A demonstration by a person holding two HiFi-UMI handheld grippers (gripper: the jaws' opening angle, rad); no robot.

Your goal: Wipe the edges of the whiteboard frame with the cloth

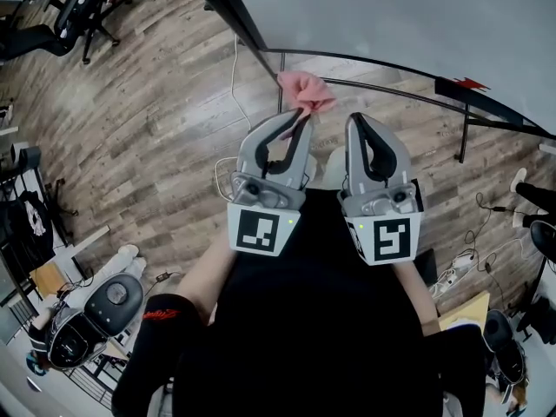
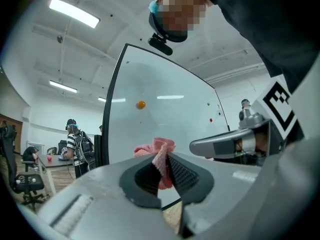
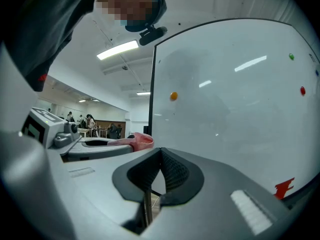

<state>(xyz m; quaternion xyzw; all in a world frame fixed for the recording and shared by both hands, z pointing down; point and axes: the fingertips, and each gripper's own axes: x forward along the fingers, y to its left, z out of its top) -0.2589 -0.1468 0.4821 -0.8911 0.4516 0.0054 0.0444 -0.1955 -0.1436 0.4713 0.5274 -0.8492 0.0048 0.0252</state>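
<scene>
L gripper (image 1: 295, 122) jaws pinched on pink cloth (image 1: 304, 91), held near whiteboard (image 1: 391, 16) frame (image 1: 239, 20). R gripper (image 1: 365, 129) beside it, jaws closed together w/ nothing between.

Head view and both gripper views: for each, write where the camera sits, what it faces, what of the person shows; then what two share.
Head view: on the head, looking down at floor; torso, left gripper, right gripper show.
Left gripper view: on that gripper, facing whiteboard; jaws shut on pink cloth.
Right gripper view: likewise; jaws together, empty.
All share the cloth.
</scene>
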